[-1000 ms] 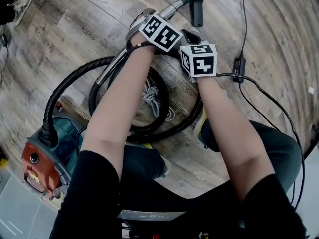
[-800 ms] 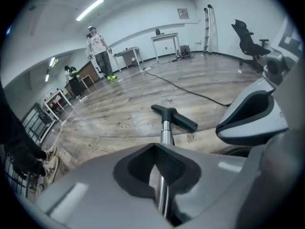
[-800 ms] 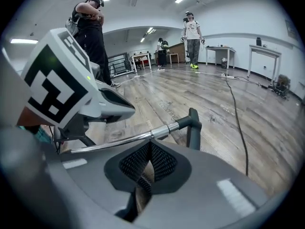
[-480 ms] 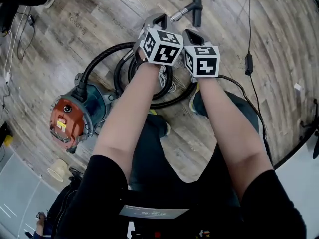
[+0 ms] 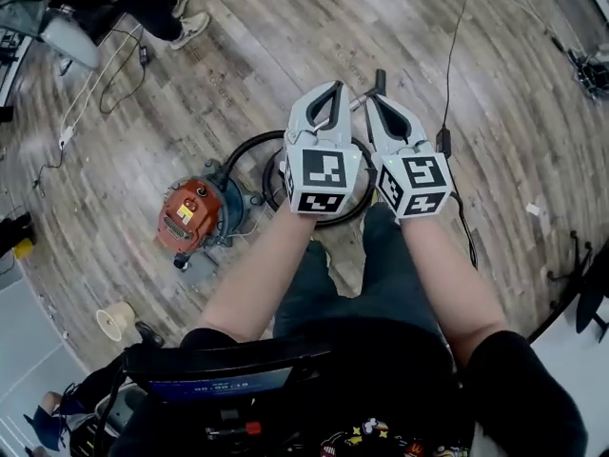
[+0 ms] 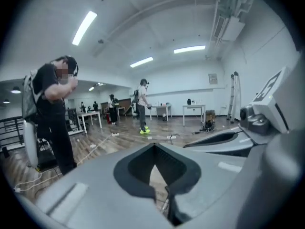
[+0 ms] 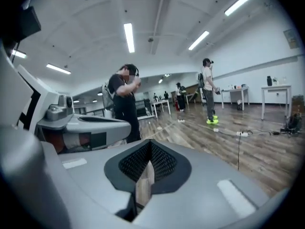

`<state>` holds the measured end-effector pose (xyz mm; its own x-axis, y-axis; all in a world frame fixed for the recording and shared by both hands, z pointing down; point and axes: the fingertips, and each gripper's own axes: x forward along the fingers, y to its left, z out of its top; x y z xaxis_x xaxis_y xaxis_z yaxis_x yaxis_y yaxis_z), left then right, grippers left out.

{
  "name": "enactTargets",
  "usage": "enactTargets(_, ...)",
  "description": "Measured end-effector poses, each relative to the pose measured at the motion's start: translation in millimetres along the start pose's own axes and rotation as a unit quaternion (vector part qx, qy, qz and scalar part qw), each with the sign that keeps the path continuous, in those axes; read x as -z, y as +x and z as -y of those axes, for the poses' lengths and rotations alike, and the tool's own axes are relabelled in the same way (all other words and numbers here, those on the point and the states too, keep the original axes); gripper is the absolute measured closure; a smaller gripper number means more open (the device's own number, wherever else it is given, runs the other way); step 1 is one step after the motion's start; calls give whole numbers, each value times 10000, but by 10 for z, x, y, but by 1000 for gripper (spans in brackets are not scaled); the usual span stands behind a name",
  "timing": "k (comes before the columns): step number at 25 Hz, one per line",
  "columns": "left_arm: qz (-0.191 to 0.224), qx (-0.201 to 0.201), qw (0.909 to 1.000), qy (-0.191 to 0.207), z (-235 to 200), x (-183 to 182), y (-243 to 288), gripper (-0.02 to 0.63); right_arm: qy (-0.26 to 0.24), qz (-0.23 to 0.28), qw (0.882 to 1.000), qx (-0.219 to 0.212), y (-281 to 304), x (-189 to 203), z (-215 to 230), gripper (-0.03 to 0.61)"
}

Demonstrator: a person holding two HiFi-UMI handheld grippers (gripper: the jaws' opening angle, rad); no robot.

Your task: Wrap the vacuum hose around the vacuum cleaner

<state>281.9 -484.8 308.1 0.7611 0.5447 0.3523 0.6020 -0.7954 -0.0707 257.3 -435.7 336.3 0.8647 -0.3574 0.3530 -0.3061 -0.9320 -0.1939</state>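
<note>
Wood-plank floor (image 5: 266,55) under orange vacuum cleaner (image 5: 195,215), hose (image 5: 243,146) seemingly coiled beside.

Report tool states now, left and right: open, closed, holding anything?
Left tool: closed, tips together, holding nothing.
Right tool: closed, tips together, holding nothing.

vacuum cleaner (image 5: 190,215) orange, teal | vacuum hose (image 5: 243,144) black | floor (image 5: 238,46) grey-brown woodgrain

Bright, even light from ceiling strip lamps (image 6: 86,26); fisheye warping, dark vignette at edges.
</note>
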Motion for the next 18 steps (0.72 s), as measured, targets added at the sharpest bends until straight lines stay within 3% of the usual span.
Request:
enactTargets(5, 893, -254, 9957, 63, 96, -1320, -893, 604, -258, 1172, 9922, -334, -786, -1369, -520, 557)
enactTargets(10, 1894, -651, 9795, 228, -370, -2260, -1710, 604, -889, 2073, 9719, -671, -1066, -2383, -1312, 557)
enactTargets(13, 2174, -866, 9718, 301, -556, -2559, -1902, 604, -1109, 2223, 9653, -799, -1091, -2684, -1510, 557)
enactTargets(18, 2178, -1038, 9703, 195, -774, -2571, -1997, 604, -1364, 1957, 9668, -918, -962, -2729, -1732, 560)
